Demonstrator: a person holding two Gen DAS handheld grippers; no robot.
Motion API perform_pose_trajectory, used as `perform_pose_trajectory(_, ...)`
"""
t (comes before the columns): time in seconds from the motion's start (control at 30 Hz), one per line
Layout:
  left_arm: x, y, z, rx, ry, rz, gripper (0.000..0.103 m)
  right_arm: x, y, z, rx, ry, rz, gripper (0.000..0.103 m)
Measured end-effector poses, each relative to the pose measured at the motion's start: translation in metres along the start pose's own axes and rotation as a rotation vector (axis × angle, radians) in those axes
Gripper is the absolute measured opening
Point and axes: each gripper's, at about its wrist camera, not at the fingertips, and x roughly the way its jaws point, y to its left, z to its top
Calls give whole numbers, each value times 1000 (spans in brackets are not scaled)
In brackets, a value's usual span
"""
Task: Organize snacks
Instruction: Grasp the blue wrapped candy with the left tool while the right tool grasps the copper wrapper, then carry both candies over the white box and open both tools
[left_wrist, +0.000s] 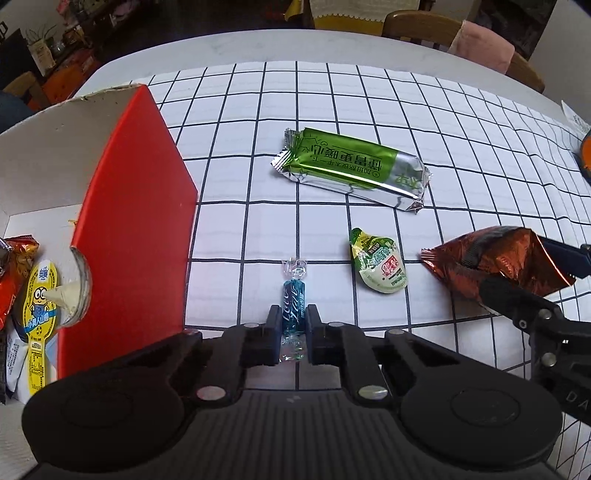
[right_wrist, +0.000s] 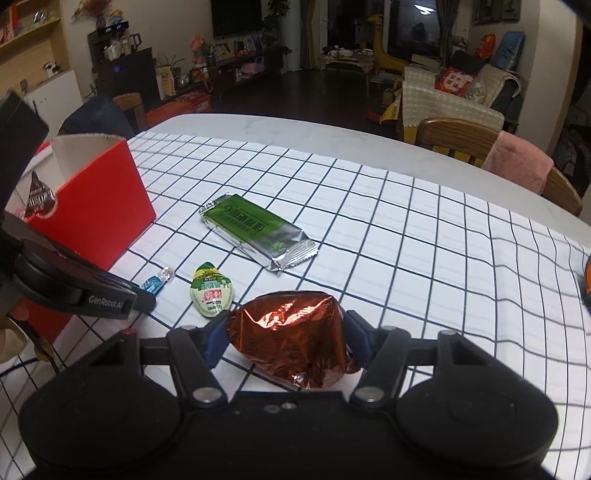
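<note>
A small blue twist-wrapped candy (left_wrist: 294, 295) lies on the checked tablecloth (left_wrist: 332, 92), and my left gripper (left_wrist: 293, 314) is shut on its middle, close beside the red box (left_wrist: 129, 221). In the right wrist view the same candy (right_wrist: 157, 282) pokes out past the left gripper (right_wrist: 144, 299). My right gripper (right_wrist: 286, 319) is shut on a crinkled copper foil snack bag (right_wrist: 291, 332), both blue pads pressing its sides. From the left wrist view that bag (left_wrist: 495, 254) sits at the right with black fingers around it.
A green and silver bar (left_wrist: 351, 166) and a green-white sachet (left_wrist: 380, 266) lie loose on the cloth. The red box holds several snacks, among them a yellow cartoon packet (left_wrist: 40, 302). An orange object (right_wrist: 587, 280) shows at the right edge. Wooden chairs (right_wrist: 461, 140) stand behind the table.
</note>
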Motion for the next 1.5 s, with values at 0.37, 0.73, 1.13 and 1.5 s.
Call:
perform_pose_trajectory(0.37,-21,3,-11,-1,-8,-46,12,-27,-3,-11,76,-17,13,49)
perform_pose_trajectory(0.73,-54,9,-30,-5,-11,-114,12,-70,-1,-31,164,-32,34,44)
perform_pose_trajectory(1.13,-110,28,-43,-14,-75,-187,12,-119,20,-24,177,-104,35,43)
perform_pose_trajectory(1.5,-155,73,-41,-3,-171,-207,12,-141,68,10,114,-178,43,43)
